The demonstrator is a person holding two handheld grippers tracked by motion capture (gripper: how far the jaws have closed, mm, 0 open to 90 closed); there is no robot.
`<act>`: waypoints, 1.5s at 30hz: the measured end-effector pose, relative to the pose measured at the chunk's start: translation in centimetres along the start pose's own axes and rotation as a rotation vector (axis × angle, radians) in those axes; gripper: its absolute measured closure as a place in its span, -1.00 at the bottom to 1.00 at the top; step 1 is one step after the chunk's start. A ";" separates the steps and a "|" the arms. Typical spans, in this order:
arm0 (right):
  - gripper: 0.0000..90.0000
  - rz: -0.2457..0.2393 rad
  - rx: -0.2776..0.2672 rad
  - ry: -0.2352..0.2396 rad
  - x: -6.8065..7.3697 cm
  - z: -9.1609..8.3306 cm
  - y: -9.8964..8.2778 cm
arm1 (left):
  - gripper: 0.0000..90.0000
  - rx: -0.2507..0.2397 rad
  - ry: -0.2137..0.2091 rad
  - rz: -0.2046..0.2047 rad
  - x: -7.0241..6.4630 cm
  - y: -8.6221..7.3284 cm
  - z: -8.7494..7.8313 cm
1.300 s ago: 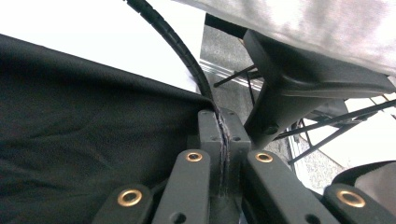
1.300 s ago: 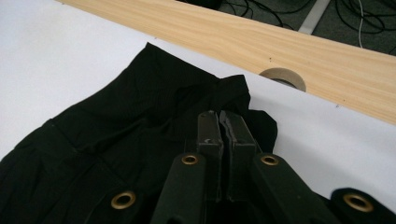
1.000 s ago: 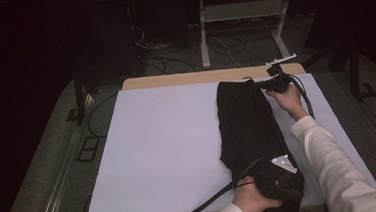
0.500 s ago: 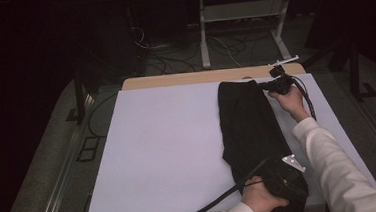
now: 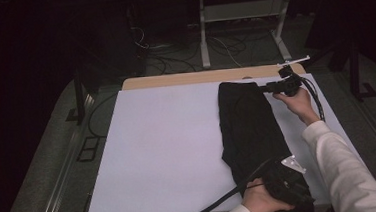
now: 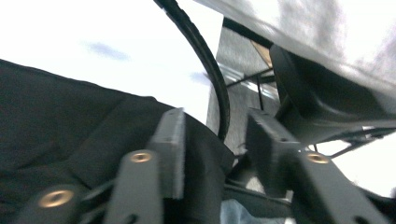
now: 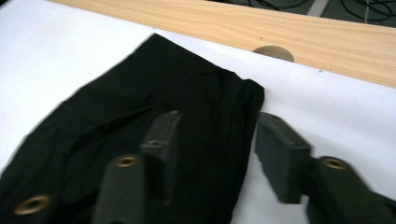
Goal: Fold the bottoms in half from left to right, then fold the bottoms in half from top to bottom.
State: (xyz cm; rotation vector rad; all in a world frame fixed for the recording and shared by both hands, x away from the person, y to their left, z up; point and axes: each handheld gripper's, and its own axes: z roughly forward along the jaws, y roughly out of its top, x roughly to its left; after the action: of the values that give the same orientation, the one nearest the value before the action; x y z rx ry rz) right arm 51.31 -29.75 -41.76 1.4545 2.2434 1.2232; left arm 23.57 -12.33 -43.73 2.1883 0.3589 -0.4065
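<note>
1. I am looking down on a table (image 5: 169, 152) with a white top; a strip of bare wood runs along its far edge, with a round hole (image 7: 273, 52) in it.
2. The room around it is dark. The grey floor beyond the far edge carries loose cables (image 5: 232, 48) and the feet of a white metal stand (image 5: 243, 29).
3. A black garment (image 5: 247, 127), folded into a long strip, lies along the right side of the table, from the far edge to the near edge.
4. My left hand-held gripper (image 6: 215, 154) is at the near right corner, over the garment's near end. Its jaws have just been opening and stand apart, with cloth under them, not pinched.
5. My right hand-held gripper (image 7: 215, 149) is at the far right corner. Its jaws have just been opening too; they straddle the garment's far corner without pressing on it.
6. A black cable (image 6: 205, 60) from the gripper trails across the left gripper view.
</note>
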 end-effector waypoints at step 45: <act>-1.00 -0.010 -0.066 0.061 1.8 -2.9 -1.9 | -1.00 -0.101 0.172 0.024 3.4 0.4 -9.2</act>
State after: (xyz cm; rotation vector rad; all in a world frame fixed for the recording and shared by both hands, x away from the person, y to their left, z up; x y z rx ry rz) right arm 47.50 -30.14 -40.84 1.3984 2.2233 1.3424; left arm 28.30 -4.80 -39.52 2.1317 0.4370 -0.1829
